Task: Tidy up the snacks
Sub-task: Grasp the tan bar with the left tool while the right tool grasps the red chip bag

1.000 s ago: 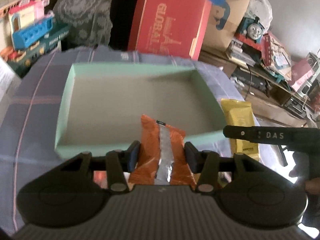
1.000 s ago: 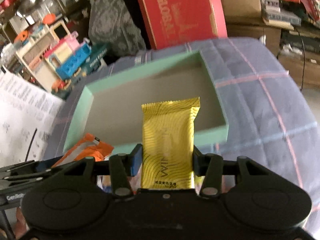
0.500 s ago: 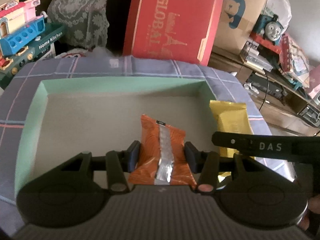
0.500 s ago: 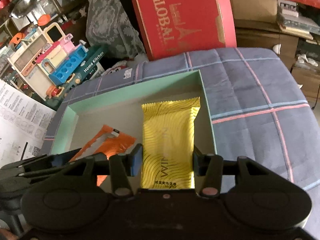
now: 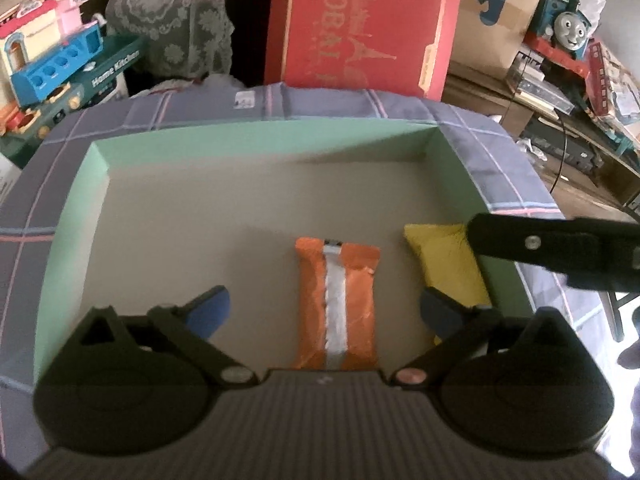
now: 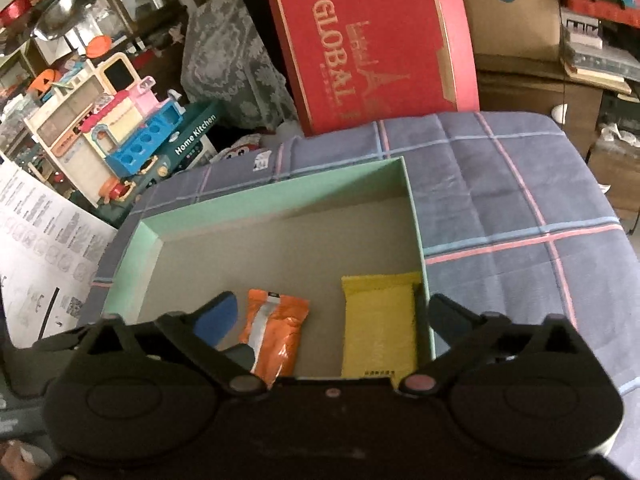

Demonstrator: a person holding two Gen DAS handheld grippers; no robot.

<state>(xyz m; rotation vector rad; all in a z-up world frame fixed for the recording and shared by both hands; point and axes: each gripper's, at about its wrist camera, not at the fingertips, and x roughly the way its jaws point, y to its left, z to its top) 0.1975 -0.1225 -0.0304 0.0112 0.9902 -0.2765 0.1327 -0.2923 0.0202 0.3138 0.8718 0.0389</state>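
An orange snack packet (image 5: 336, 304) with a silver seam lies flat on the floor of the mint-green box (image 5: 260, 136). My left gripper (image 5: 324, 310) has its jaws opening wide on either side of the packet, pads clear of it. A yellow snack packet (image 6: 378, 328) lies by the right wall of the box (image 6: 280, 200). My right gripper (image 6: 334, 312) is also opening, and the yellow packet lies free between its jaws. The orange packet (image 6: 276, 332) and the yellow packet (image 5: 448, 264) each show in the other view. One right gripper finger (image 5: 560, 248) crosses the left wrist view.
The box sits on a purple plaid cloth (image 6: 520, 208). Behind it leans a red "GLOBAL" box (image 5: 360, 28). A toy kitchen set (image 6: 120, 132) and a printed sheet (image 6: 36, 248) lie to the left; cardboard boxes and a toy train (image 5: 568, 32) stand at the right.
Both grippers carried their packets forward over the box, then spread their jaws. The orange and yellow packets left the pads and now lie on the box floor.
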